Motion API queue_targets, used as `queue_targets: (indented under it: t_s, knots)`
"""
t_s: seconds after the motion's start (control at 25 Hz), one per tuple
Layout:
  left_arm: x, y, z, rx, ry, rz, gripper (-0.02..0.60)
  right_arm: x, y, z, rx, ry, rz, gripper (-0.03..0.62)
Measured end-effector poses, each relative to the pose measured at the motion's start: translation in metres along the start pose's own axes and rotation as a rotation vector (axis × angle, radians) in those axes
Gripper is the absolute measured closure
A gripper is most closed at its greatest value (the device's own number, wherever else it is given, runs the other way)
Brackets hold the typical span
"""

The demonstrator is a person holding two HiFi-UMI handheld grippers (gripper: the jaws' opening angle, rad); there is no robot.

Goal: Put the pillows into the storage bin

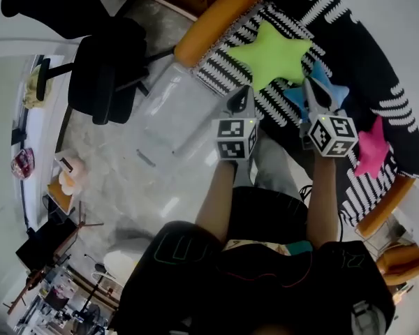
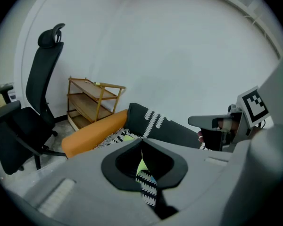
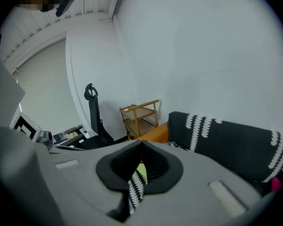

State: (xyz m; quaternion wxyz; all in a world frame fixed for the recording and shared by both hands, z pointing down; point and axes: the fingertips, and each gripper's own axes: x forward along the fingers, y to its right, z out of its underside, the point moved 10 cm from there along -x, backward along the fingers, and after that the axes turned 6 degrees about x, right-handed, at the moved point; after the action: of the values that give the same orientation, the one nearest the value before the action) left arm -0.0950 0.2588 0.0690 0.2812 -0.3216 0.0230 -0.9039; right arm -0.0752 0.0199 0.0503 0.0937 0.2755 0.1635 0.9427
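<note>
Lime-green star-shaped plush pillow [image 1: 269, 53]: lies flat on the black-and-white zigzag-patterned sofa seat [image 1: 220, 72], near the orange bolster-shaped sofa arm [image 1: 220, 16].

Blue star-shaped plush pillow [image 1: 332, 88]: lies just beside the green one on the same seat, partly hidden behind the right gripper [image 1: 313, 88].

Pink star-shaped plush pillow [image 1: 372, 147]: lies further along the seat, apart from the other two, close to the black sofa backrest with white markings [image 1: 363, 47].

Clear plastic storage bin [image 1: 169, 110]: stands on the grey floor just beside the orange arm, hard to make out through its see-through walls.

Left gripper [image 1: 242, 93]: points toward the seat's front edge, just below the green pillow in the head view. Keeps its jaws pressed together on nothing. In the left gripper view [image 2: 142, 157], leaves only a thin slit, with green plush and zigzag fabric glimpsed through it.

Right gripper: overlaps the blue pillow in the head view; touching or not, cannot tell. Has its jaws pressed together as well, empty. In the right gripper view [image 3: 139, 166], shows the same narrow seam over green and striped fabric.

Both held side by side and near each other, out in front of bare forearms.

Black office chair [image 1: 101, 75]: stands on the floor beyond the bin, well apart from the sofa.

Light wooden shelf rack [image 2: 92, 102]: stands against the white wall just past the orange arm.
</note>
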Motion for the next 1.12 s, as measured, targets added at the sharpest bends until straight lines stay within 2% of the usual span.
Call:
queue_targets:
  t_s: [0.16, 0.32, 0.64, 0.76, 0.8, 0.84, 1.04, 1.12]
  knots:
    - [0.037, 0.013, 0.004, 0.022, -0.069, 0.024, 0.569, 0.019, 0.038, 0.005, 0.034, -0.034, 0.036, 0.591]
    - [0.086, 0.010, 0.015, -0.001, -0.126, -0.008, 0.569, 0.062, 0.075, 0.010, 0.047, -0.096, 0.037, 0.591]
    - [0.175, 0.024, 0.063, -0.045, -0.271, -0.052, 0.563, 0.128, 0.150, 0.063, 0.012, -0.295, 0.013, 0.591]
    - [0.202, 0.024, 0.085, -0.064, -0.324, -0.072, 0.508, 0.150, 0.171, 0.088, 0.004, -0.371, -0.018, 0.591]
    - [0.209, 0.023, 0.091, -0.068, -0.336, -0.078, 0.478, 0.157, 0.176, 0.096, 0.005, -0.396, -0.034, 0.559]
    - [0.217, 0.021, 0.097, -0.071, -0.344, -0.083, 0.456, 0.165, 0.181, 0.104, 0.008, -0.421, -0.051, 0.485]
    - [0.243, 0.008, 0.127, -0.088, -0.376, -0.104, 0.344, 0.199, 0.201, 0.137, 0.007, -0.513, -0.070, 0.321]
    - [0.249, 0.001, 0.137, -0.096, -0.385, -0.108, 0.296, 0.210, 0.207, 0.146, 0.015, -0.528, -0.056, 0.282]
